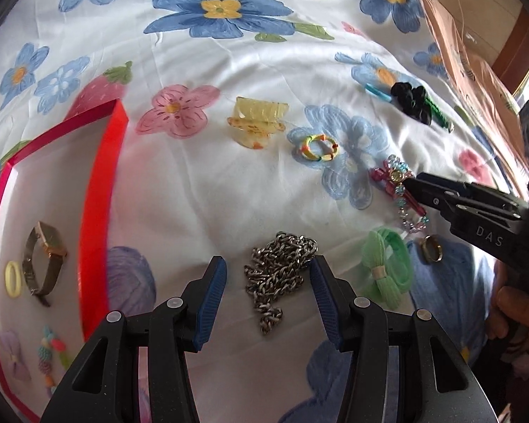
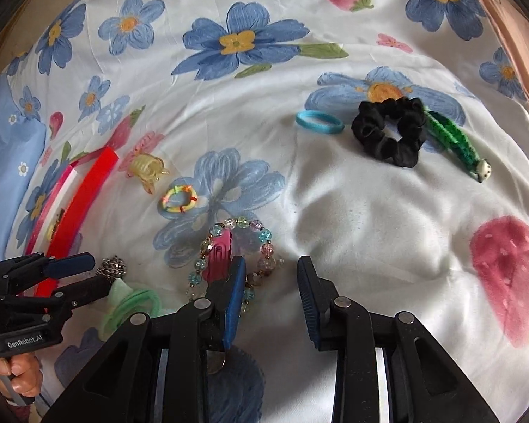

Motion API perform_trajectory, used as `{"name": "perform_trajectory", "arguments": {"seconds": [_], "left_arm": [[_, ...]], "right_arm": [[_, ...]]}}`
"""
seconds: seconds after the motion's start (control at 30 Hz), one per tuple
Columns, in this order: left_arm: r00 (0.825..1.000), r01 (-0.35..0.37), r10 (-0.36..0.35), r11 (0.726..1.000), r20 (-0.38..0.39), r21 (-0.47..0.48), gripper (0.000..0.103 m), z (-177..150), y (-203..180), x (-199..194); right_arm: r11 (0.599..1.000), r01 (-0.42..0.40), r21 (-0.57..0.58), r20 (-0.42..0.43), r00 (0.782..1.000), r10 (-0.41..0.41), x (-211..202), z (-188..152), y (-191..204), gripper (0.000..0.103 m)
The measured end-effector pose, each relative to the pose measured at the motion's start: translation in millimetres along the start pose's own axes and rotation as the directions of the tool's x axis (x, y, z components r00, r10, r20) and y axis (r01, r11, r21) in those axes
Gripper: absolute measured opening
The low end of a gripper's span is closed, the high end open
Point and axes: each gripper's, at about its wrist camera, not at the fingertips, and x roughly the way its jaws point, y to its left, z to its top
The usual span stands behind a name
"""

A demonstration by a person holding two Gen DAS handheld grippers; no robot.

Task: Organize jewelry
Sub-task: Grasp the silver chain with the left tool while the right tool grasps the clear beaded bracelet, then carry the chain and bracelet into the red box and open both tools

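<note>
Seen from the left wrist, a red-rimmed tray [image 1: 100, 190] lay at nine o'clock on the flowered bedsheet [image 1: 229, 194], and in it sat a gold watch [image 1: 44, 257] with a yellow ring [image 1: 13, 278] just beside it and some pastel hair pieces [image 1: 51, 352] lower down, toward eight o'clock. The left gripper [image 1: 268, 292] pointed down at six o'clock with its jaws parted, and a heap of silver chain [image 1: 278, 275] lay on the cloth between the blue pads, which stood apart from it. At twelve o'clock from the chain rested a yellow claw clip [image 1: 255, 123], and just right of that a multicoloured band [image 1: 319, 148]. A green hair tie [image 1: 388, 268] lay at three o'clock from the chain, with a small gold ring [image 1: 431, 249] just beyond it. The right gripper [image 1: 411, 183] came in from three o'clock, its tips over a beaded bracelet [image 1: 403, 194] and a pink clip [image 1: 382, 176]. In the right wrist view its jaws stood apart and held nothing; the left pad seemed to lie over the bracelet's edge, though contact was hard to judge. Far off at one o'clock sat a blue band [image 2: 320, 122], a black scrunchie [image 2: 389, 132] and a green braided piece [image 2: 455, 141].
</note>
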Motion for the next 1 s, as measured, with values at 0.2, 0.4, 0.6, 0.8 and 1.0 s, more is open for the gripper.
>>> {"name": "perform_trajectory", "arguments": {"seconds": [0.2,0.4,0.6,0.8,1.0], "left_arm": [[1.000,-0.001,0.000,0.999,0.020,0.041,0.027,1.8,-9.7,7.3],[0.999,0.022,-0.024,0.998,0.036,0.055,0.016,-3.3,-9.5,0.4],[0.995,0.058,-0.061,0.998,0.075,0.037,0.006,-9.6,-0.9,-24.9],[0.989,0.077,-0.077,0.997,0.127,0.008,0.005,-21.0,10.7,-56.3],[0.980,0.085,-0.080,0.996,0.181,-0.017,0.005,-35.8,24.2,-92.2]], "right_arm": [[0.999,0.026,-0.028,0.013,1.000,-0.026,0.4,-2.0,3.4,0.021],[1.000,0.005,-0.011,0.027,1.000,-0.005,-5.7,-1.1,3.9,0.008],[0.999,-0.040,0.003,0.080,0.996,0.040,-30.8,1.4,10.7,0.008],[0.995,-0.097,-0.020,0.150,0.984,0.099,-64.6,6.7,31.4,0.008],[0.989,-0.133,-0.068,0.200,0.969,0.144,-89.7,14.7,56.6,0.008]]}}
